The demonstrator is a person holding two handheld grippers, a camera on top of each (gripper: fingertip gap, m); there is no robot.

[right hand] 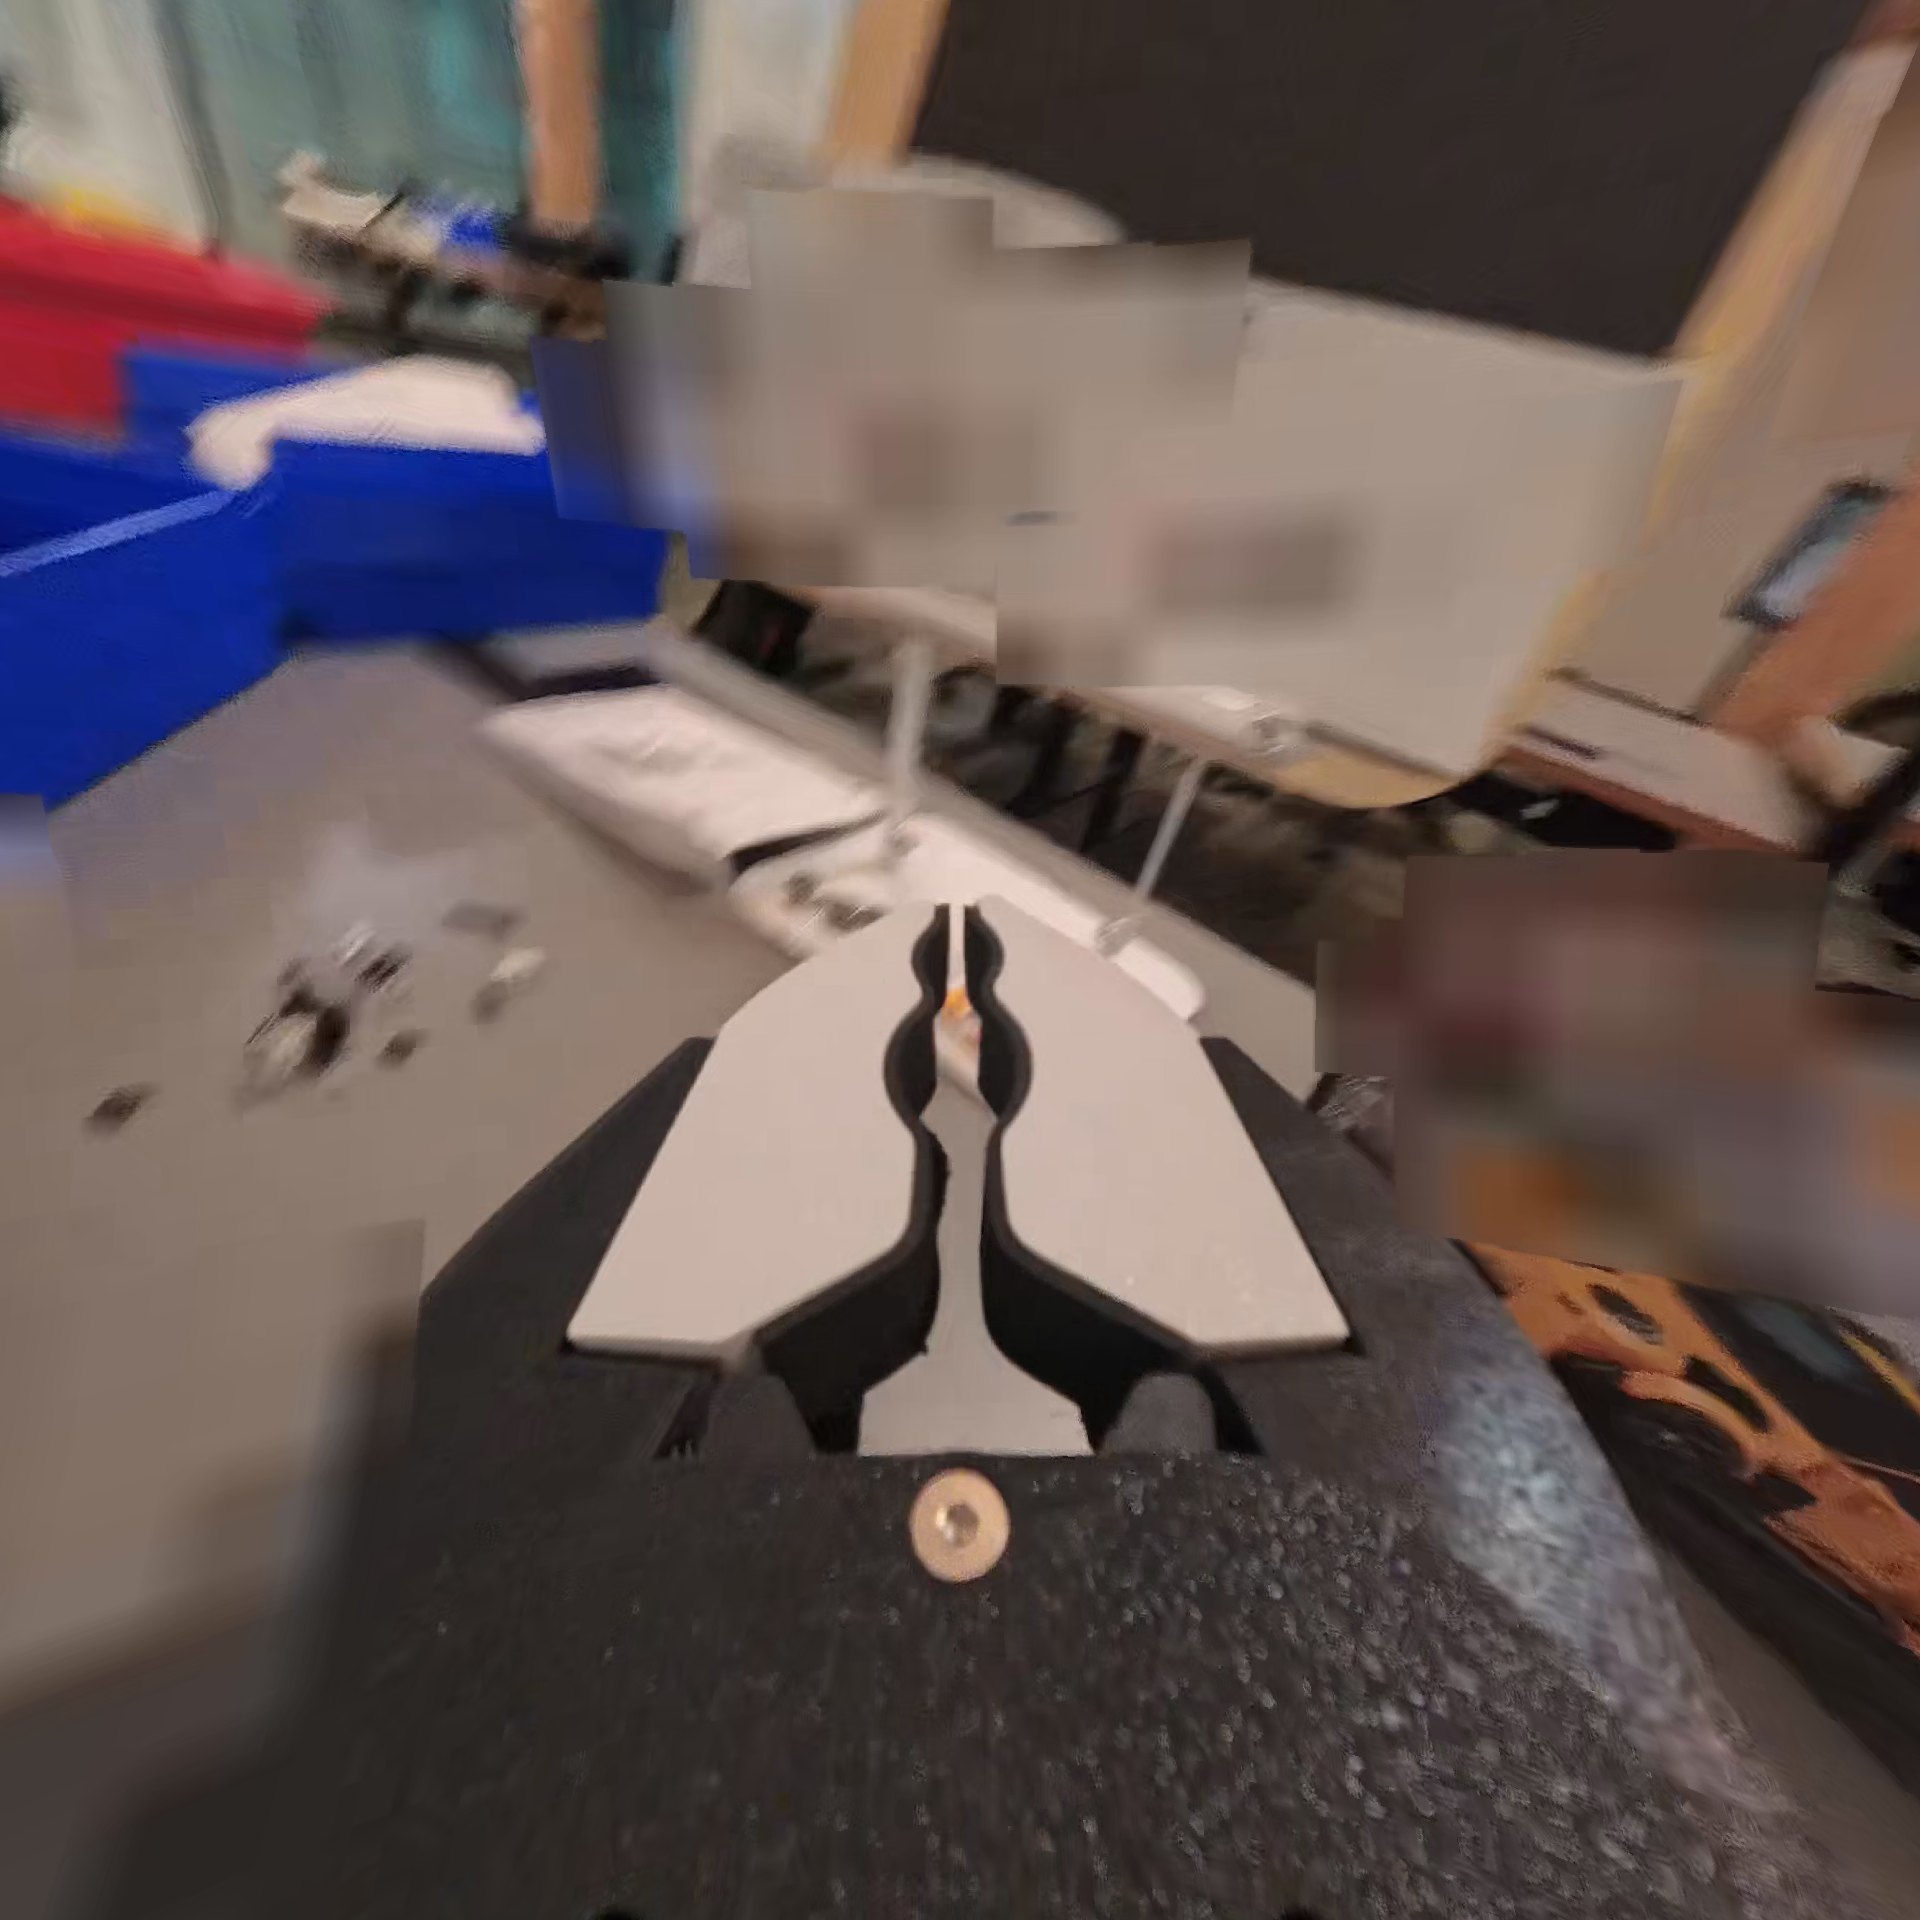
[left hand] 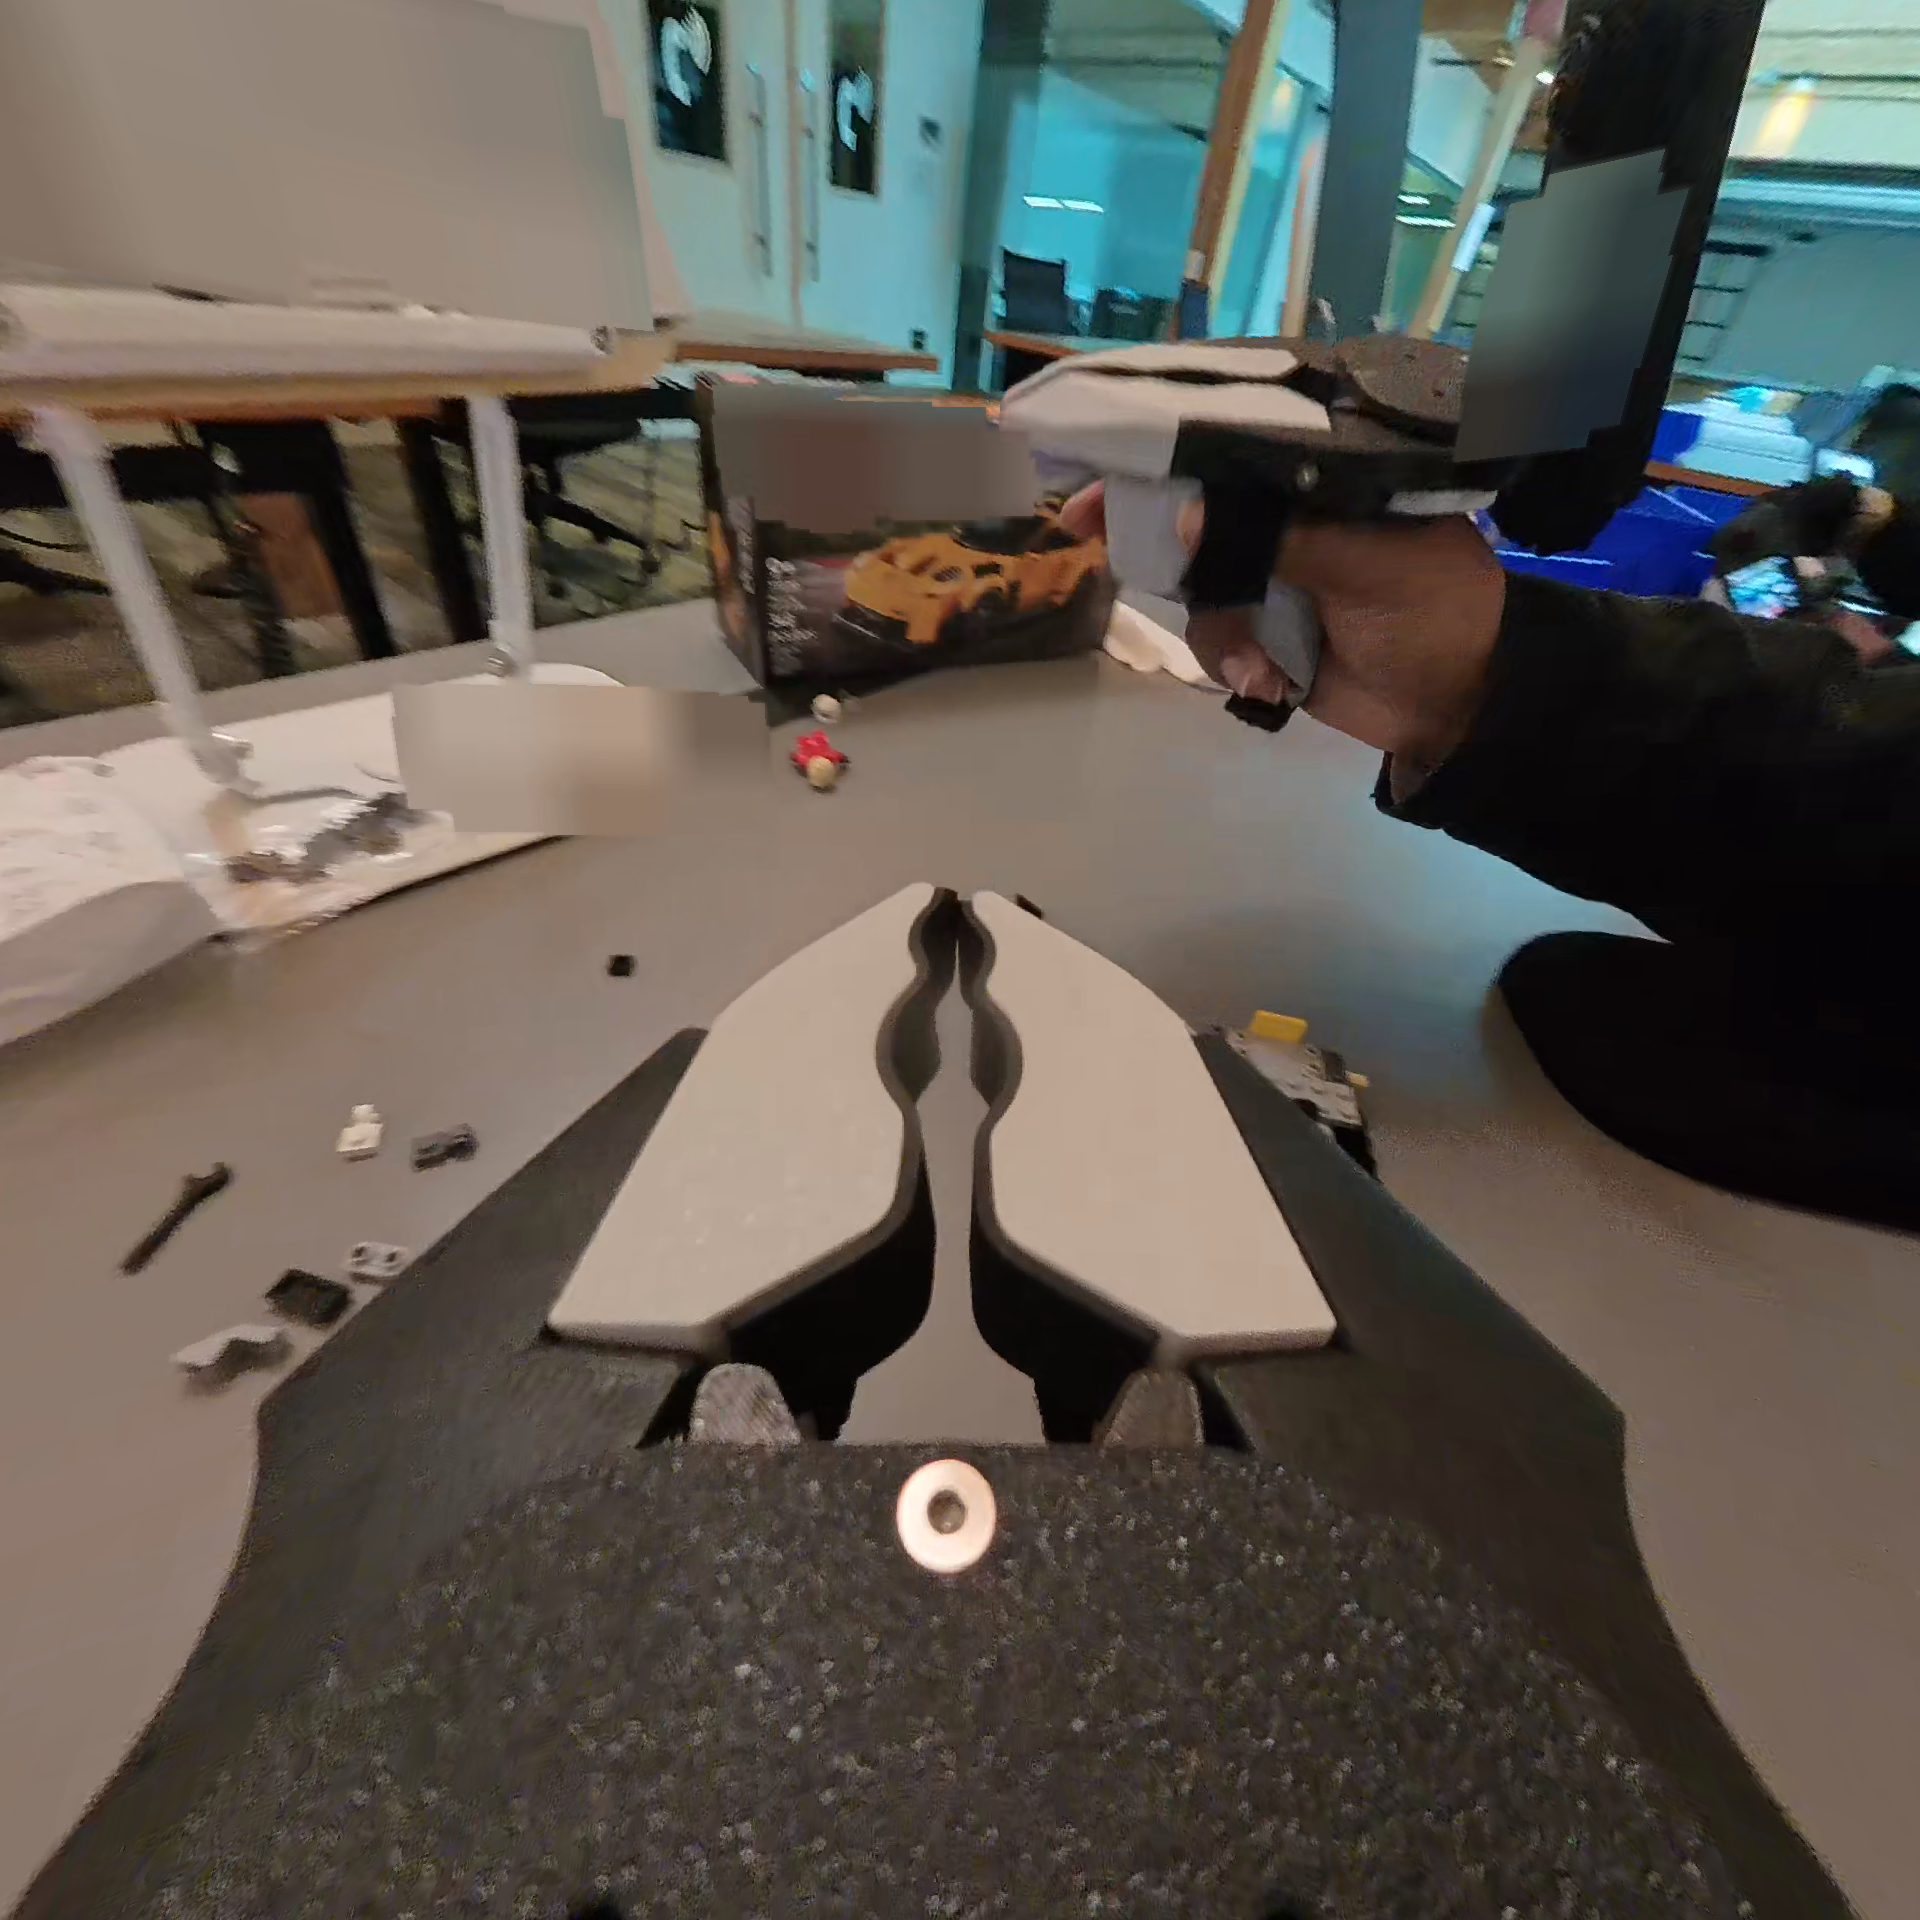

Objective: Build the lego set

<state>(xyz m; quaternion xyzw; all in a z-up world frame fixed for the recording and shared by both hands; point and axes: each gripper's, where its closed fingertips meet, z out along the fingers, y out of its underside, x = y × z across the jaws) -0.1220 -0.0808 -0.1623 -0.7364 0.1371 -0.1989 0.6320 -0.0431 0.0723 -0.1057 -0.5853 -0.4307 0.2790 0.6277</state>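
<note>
Both tools closed: left tool (left hand: 954, 906) over bare grey table (left hand: 1143, 831).

Both wrist cams low, near table (left hand: 1195, 831).

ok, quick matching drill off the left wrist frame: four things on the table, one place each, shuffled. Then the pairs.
Things:
1. set box
2. instruction booklet
3. partly built model
4. red piece

Places:
A. far left of the table, lying open
B. just right of the left gripper, partly hidden behind its finger
C. standing at the far side of the table, below the right gripper
D. on the bare tabletop just in front of the box

Pairs: 1-C, 2-A, 3-B, 4-D
</note>
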